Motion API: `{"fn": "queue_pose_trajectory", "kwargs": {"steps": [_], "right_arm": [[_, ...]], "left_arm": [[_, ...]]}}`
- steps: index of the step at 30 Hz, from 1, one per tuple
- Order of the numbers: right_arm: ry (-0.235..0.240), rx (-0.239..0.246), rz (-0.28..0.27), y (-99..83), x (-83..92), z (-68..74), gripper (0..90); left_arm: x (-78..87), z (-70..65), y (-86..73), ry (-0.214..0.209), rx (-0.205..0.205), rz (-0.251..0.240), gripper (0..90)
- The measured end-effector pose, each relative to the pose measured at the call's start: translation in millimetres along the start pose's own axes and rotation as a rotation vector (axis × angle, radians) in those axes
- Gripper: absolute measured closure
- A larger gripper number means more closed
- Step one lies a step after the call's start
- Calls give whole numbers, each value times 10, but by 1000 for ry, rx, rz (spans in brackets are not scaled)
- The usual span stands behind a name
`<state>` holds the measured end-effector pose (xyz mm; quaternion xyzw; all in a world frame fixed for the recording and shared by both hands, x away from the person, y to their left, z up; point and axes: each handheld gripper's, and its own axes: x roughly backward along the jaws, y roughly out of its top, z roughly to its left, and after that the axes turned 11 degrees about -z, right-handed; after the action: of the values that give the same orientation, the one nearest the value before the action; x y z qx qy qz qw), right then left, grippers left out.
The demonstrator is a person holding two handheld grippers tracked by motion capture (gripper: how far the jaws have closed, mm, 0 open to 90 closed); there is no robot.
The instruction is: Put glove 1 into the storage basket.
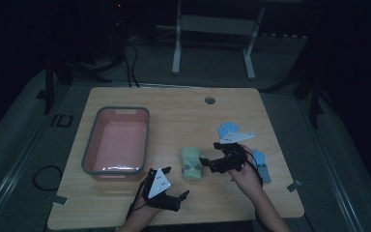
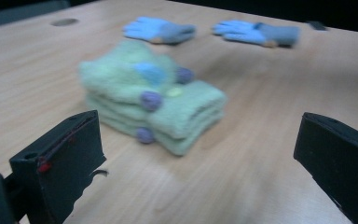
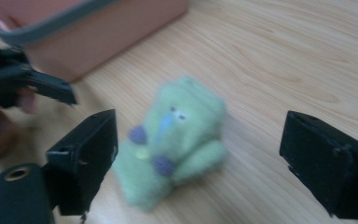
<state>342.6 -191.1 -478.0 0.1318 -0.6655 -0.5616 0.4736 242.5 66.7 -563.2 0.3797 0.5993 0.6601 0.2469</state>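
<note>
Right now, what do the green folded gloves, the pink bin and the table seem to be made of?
Green folded gloves: probably fuzzy knitted yarn, with a matte, fluffy surface and small purple bobbles.
Pink bin: likely smooth moulded plastic with a grey rim; its floor reflects some light.
Table: light wood or wood-look laminate, with visible grain lines.

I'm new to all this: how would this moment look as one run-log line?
left gripper: open, idle | right gripper: open, above folded green gloves | blue gloves: on table | pink bin: empty

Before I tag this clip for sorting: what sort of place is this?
Probably a dim recording lab, not a home: a bare wooden table, cables on the floor, a metal-legged bench behind.
</note>
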Motion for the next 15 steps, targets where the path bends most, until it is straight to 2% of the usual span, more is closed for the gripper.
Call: {"fn": "queue_pose_trajectory", "kwargs": {"steps": [1, 3, 5, 7, 11, 12, 13, 14, 15], "right_arm": [[22, -14, -3, 0, 2, -20, 113], [70, -55, -55, -3, 24, -59, 113], [86, -31, -73, 3, 43, -60, 113], [85, -31, -78, 26, 42, -62, 112], [79, -6, -54, 84, -17, -86, 143], [68, 0, -50, 98, -46, -102, 168], [73, 4, -43, 109, -76, -120, 206], [68, 19, -34, 120, -108, -132, 238], [60, 36, -25, 126, -133, -139, 315]], "left_arm": [[-3, 4, 7, -21, 8, 6, 16], [-23, 6, 7, -47, 21, 19, 16], [-50, 4, 9, -62, 33, 25, 16], [-101, -15, 33, -67, -8, 47, 15], [-207, 18, 111, -89, -38, 79, 15], [-224, 30, 128, -88, -46, 75, 16], [-244, 50, 144, -105, -50, 79, 16], [-261, 65, 152, -110, -53, 83, 47], [-291, 81, 155, -101, -65, 87, 59]]}}
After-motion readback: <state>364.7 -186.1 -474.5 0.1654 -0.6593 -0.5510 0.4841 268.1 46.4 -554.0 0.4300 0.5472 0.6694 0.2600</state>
